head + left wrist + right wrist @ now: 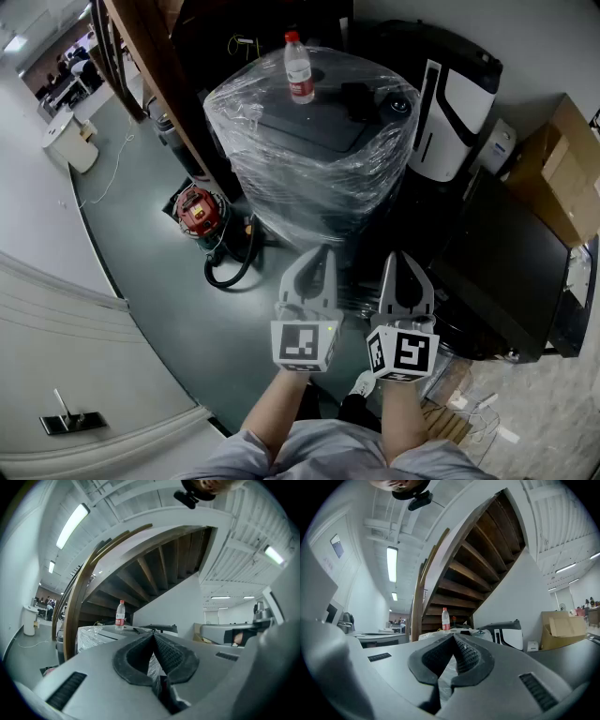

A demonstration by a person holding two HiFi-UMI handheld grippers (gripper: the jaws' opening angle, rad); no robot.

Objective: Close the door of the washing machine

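A washing machine (309, 159) wrapped in clear plastic film stands straight ahead, and I cannot make out its door. A water bottle (299, 67) with a red label stands on its dark top. Both grippers hover side by side in front of it, close to my body and apart from it. My left gripper (323, 258) is shut with nothing between its jaws, and so is my right gripper (405, 261). In the left gripper view the pads of the left gripper (153, 637) meet, with the bottle (120, 615) beyond. The right gripper view shows the right gripper (453, 638) likewise, with the bottle (445, 619) beyond.
A red canister (199, 211) with a black hose sits on the floor left of the machine. A white and black appliance (450, 103) and a cardboard box (562, 169) stand at the right, with a dark cabinet (516, 272) in front of them. A wooden staircase (487, 550) rises behind.
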